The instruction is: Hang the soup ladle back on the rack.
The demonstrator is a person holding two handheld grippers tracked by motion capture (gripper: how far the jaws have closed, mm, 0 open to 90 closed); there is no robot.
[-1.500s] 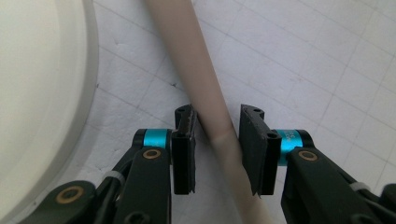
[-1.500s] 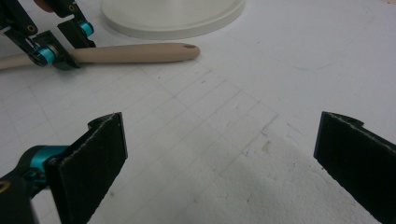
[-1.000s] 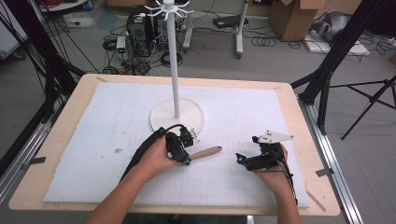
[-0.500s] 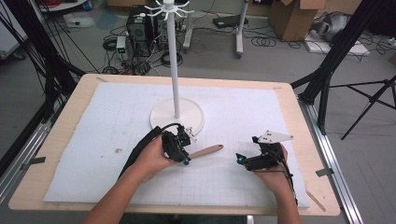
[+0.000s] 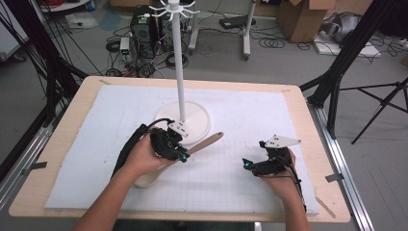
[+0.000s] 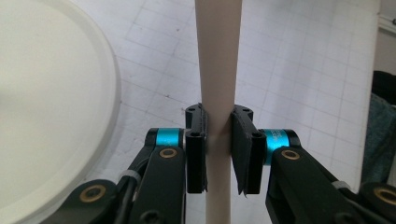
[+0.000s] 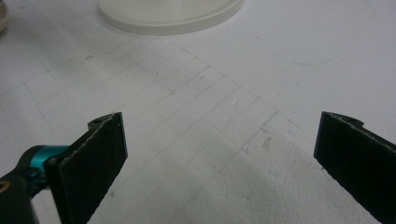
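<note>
A cream spoon lies slanted across the white mat, its bowl showing below the person's left hand. My left gripper is shut on the spoon's handle, which runs up between the two pads in the left gripper view. Its far end reaches the rim of the white stand's round base. Over at the right of the mat my right gripper rests low, and in its own view it is open, with bare mat between the jaws.
The stand's thin pole rises from the base to a ring of hooks. The base sits close on the left gripper's left, and its rim lies ahead of the right gripper. The wooden table edge frames the mat.
The spoon's handle end has swung away from the person toward the stand's base, held in the left gripper. The right gripper has stayed put.
</note>
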